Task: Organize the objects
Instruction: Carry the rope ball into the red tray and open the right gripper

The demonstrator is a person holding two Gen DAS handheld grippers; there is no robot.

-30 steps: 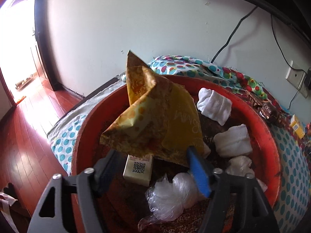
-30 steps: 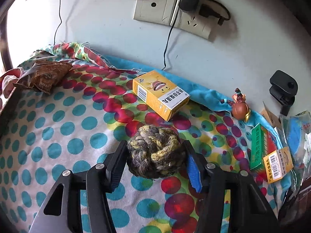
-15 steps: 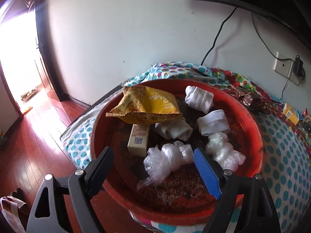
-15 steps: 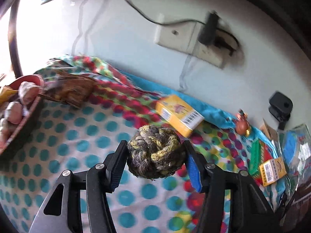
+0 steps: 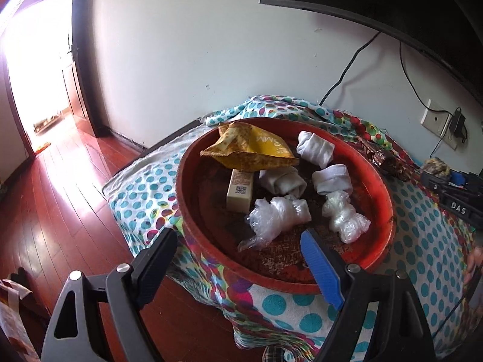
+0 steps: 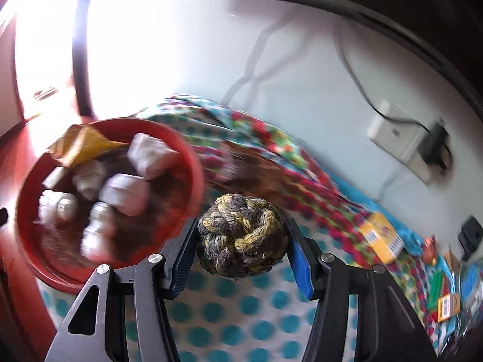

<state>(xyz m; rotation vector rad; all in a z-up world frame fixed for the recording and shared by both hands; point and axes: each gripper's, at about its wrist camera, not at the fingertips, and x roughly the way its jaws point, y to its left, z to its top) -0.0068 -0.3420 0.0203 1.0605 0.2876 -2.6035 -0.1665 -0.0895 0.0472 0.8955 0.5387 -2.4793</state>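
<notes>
1. My right gripper (image 6: 240,241) has its jaws clamped on the rope ball (image 6: 240,236), held beside the red bowl (image 6: 193,163).
2. My left gripper (image 5: 238,259) is spread wide, holding nothing.
3. Next: carry the ball over the bowl, then release.

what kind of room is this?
Likely a home living room or bedroom: wood floor running to a bright doorway, wall-mounted screen above a wall socket, and a dotted cloth under a red basin.
</notes>
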